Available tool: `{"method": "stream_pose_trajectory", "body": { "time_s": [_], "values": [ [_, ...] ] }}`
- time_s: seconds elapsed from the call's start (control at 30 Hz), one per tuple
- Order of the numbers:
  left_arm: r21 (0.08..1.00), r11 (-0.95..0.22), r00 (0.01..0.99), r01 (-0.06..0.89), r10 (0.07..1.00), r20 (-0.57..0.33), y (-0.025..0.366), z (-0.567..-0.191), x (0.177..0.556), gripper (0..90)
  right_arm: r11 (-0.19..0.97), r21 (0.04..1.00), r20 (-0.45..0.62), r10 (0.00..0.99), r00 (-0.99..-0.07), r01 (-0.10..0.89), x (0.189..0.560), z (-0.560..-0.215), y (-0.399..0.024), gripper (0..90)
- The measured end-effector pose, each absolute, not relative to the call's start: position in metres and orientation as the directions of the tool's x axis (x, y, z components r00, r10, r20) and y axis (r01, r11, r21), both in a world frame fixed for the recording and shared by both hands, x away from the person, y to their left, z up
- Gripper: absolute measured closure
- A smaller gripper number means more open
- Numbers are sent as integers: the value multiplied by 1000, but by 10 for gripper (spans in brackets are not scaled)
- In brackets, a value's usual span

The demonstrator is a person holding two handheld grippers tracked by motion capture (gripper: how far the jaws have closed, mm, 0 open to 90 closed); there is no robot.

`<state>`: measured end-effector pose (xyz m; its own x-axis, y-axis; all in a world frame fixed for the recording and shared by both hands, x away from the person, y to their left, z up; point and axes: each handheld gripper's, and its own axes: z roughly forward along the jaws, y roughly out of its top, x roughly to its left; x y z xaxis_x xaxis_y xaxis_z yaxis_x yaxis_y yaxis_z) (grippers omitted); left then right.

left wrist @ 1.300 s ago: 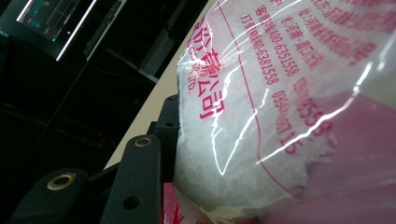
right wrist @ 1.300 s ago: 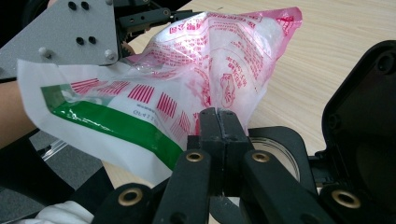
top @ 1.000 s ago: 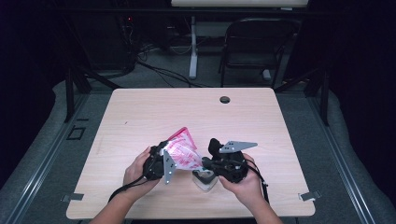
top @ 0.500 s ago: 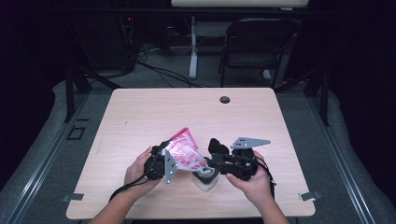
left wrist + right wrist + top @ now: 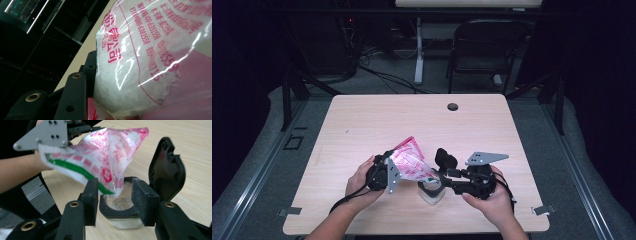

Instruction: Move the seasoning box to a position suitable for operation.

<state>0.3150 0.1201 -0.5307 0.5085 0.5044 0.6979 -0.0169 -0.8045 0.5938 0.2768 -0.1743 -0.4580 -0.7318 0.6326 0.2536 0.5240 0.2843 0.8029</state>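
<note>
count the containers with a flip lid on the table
1: a small clear jar with its black flip lid open, near the table's front edge, under the tilted bag held by the left tongs.

Desk (image 5: 362,125): pale wood-grain top with rounded corners. A round dark cable hole (image 5: 453,107) sits near the far edge, slightly right of centre. Beyond the far edge stands a dark folding chair (image 5: 484,50), just beside it a white post on a foot (image 5: 418,55), and black cables (image 5: 382,75) trail over the grey floor (image 5: 277,150). Metal brackets (image 5: 289,212) show at both near corners of the desk.
</note>
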Motion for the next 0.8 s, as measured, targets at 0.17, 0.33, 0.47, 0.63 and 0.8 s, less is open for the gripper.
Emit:
{"method": "stream_pose_trajectory", "body": {
  "time_s": [0.17,0.33,0.47,0.63,0.8],
  "values": [
    [596,-803,511,-22,503,697,119,-531,316,642,329,789,248,603,-758,519,273,-461,-170,536],
    [595,-804,511,-23,501,698,120,-530,316,642,339,797,221,606,-764,500,272,-461,-167,535],
    [598,-801,515,-18,505,692,120,-531,317,643,329,803,224,605,-764,496,271,-458,-170,535],
    [598,-801,520,-14,505,689,120,-532,317,643,331,811,215,598,-772,482,268,-453,-171,527],
    [606,-795,527,-4,513,677,121,-533,319,643,355,806,203,585,-785,473,267,-455,-165,496]
  ]
}}
